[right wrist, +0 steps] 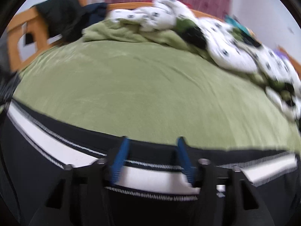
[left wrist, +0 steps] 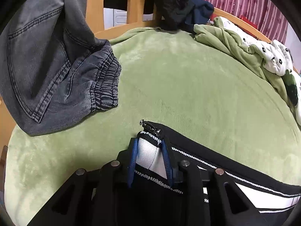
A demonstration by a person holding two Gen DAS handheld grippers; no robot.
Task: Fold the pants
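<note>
Black pants (left wrist: 216, 154) | cuff clamped in left gripper (left wrist: 149, 145) | right gripper (right wrist: 152, 141) astride stripe

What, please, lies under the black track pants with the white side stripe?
Under the black track pants with the white side stripe lies the green fleece bed cover. Whatever the pants themselves cover cannot be seen.

Matt black track pants (left wrist: 197, 150) showing ribbed white knit stripe; plush green fleece blanket (left wrist: 178, 75) lying beneath; faded grey denim jeans (left wrist: 47, 66) at nine o'clock; varnished wooden bedframe (left wrist: 96, 9).
</note>
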